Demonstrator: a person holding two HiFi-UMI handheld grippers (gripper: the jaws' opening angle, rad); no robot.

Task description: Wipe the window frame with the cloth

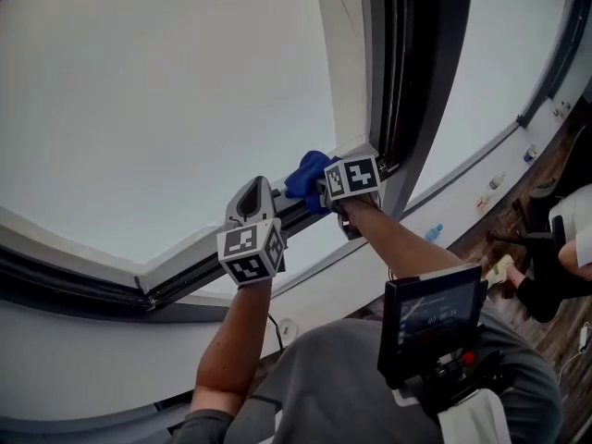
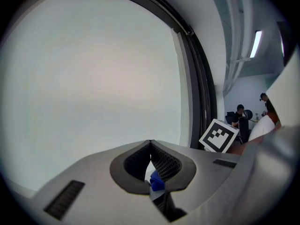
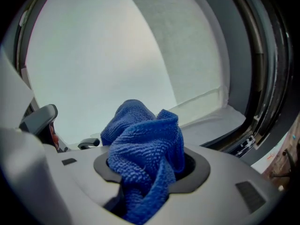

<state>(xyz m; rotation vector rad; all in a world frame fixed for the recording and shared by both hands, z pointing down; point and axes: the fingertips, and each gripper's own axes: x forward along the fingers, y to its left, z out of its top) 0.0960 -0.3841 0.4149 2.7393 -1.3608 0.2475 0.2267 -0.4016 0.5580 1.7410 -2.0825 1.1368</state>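
Note:
A bunched blue cloth (image 1: 306,175) sits against the lower window frame (image 1: 305,213), close to the dark upright post (image 1: 412,81). My right gripper (image 1: 326,187) is shut on the cloth. In the right gripper view the cloth (image 3: 143,149) fills the jaws and hides the tips of the right gripper (image 3: 149,165). My left gripper (image 1: 253,192) rests on the same frame rail, a little left of the cloth and apart from it. Its jaws are shut at the tips (image 2: 150,144), with a small blue speck (image 2: 156,182) showing in the gap below them.
The pale window pane (image 1: 166,91) fills the upper left. A white sill (image 1: 407,225) runs below the frame and carries a small blue bottle (image 1: 434,233). A screen device (image 1: 433,317) hangs at the operator's chest. A seated person (image 1: 573,239) is at the right.

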